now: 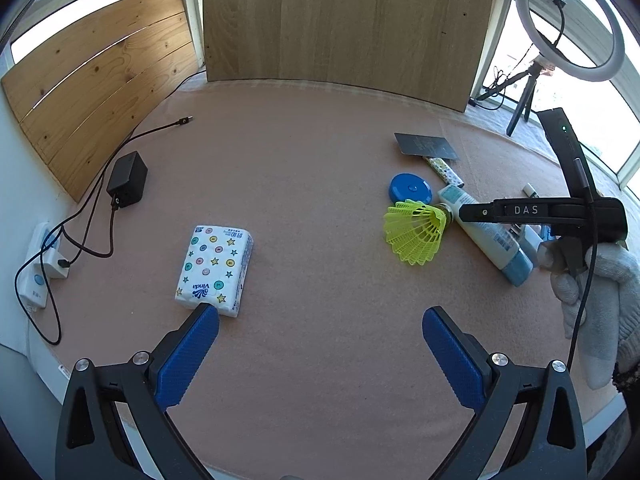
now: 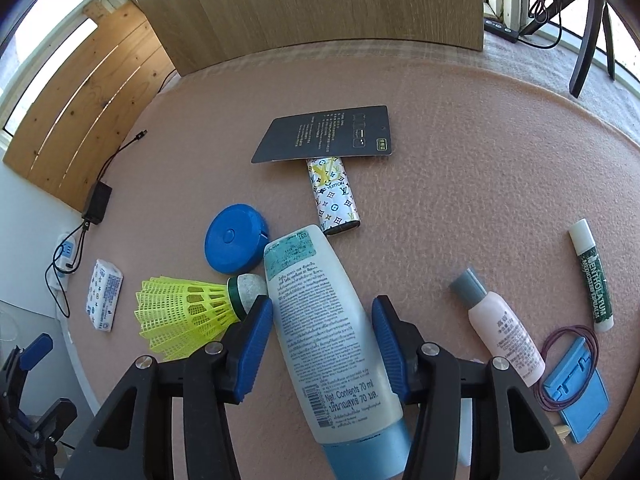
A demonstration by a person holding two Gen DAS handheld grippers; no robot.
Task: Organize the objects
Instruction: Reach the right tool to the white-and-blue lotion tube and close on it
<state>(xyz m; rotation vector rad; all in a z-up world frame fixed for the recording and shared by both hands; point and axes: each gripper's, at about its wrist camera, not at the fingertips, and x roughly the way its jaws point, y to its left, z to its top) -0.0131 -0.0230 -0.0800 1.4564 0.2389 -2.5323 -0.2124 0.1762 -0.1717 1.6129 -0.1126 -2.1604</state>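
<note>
The right gripper (image 2: 318, 340), ribbed blue pads, straddles a smooth white plastic tube with a blue cap (image 2: 332, 340) at lower centre; contact unclear. The left gripper (image 1: 320, 354) gapes empty over fuzzy pink felt (image 1: 300, 160).

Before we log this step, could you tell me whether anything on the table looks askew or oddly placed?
Yes: the dark card lies on one end of the patterned case, and the yellow shuttlecock lies on its side, its cork tip against the white tube.

Bright daylight pours in from the windows (image 1: 600, 120) at both sides, blown out to white. The table (image 1: 320, 160) is evenly lit, with soft, short shadows. Both views are sharp at centre, while fisheye bending curves the edges and darkens the corners.
</note>
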